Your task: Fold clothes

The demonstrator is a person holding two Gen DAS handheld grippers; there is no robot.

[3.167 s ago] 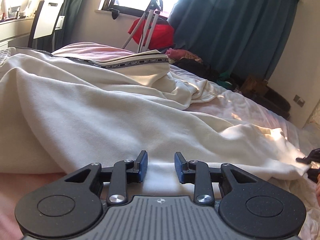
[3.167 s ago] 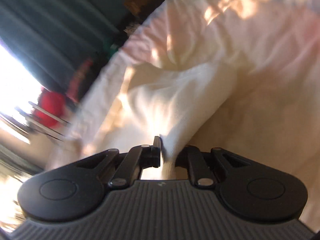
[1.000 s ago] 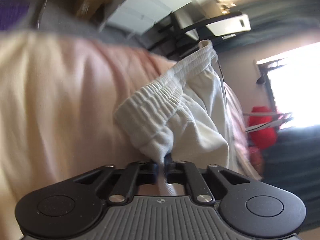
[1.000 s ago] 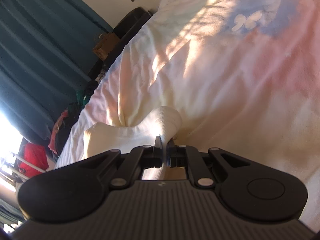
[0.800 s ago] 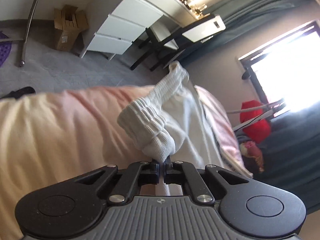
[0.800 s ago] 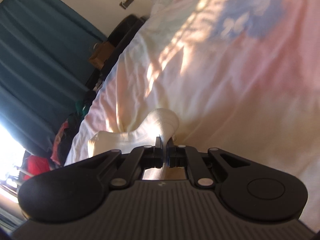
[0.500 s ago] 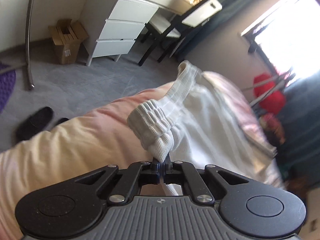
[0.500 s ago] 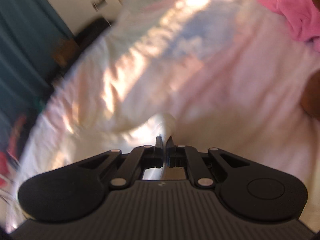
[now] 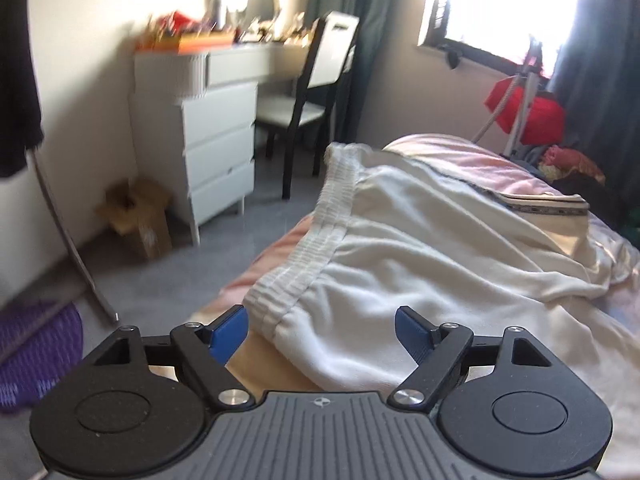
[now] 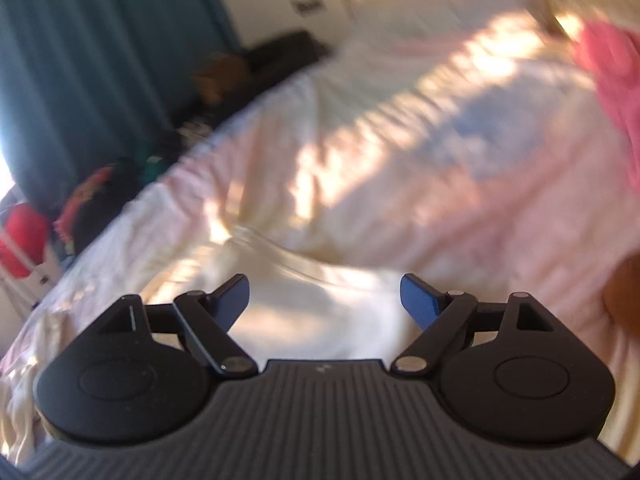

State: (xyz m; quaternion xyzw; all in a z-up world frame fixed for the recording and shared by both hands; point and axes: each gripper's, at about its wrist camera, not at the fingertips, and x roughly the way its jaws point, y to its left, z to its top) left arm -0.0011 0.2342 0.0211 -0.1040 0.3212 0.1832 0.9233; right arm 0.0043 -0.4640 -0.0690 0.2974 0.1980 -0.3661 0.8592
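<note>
— Across the lower half of the left wrist view, what do you see?
— The left gripper [image 9: 322,330], its jaws opening, blue pads [image 9: 229,332] far apart. The white garment [image 9: 420,264] lies on the bed [image 9: 460,156], its ribbed waistband [image 9: 320,240] running from the upper middle of the frame down toward the gap between the pads. A corner of the cloth shows in that gap, but neither pad presses on it.
— And the rest of that frame?
— A white chest of drawers [image 9: 218,140] at centre left, a dark chair [image 9: 316,92] beside it, a cardboard box [image 9: 138,216] on the grey floor below, a bright window [image 9: 504,4] at upper right with something red [image 9: 528,112] under it.
— The right wrist view?
— Blurred. The right gripper [image 10: 324,300] fills the bottom, its jaws opening too, pads [image 10: 418,300] spread wide. A cream fold of the garment [image 10: 320,304] lies on the bed just beyond them, seen through the gap, not pinched.
— Anything else there?
— Sunlit pinkish bedding [image 10: 440,184] across the middle, a teal curtain [image 10: 92,60] at upper left, a pink cloth [image 10: 616,80] at the right edge.
</note>
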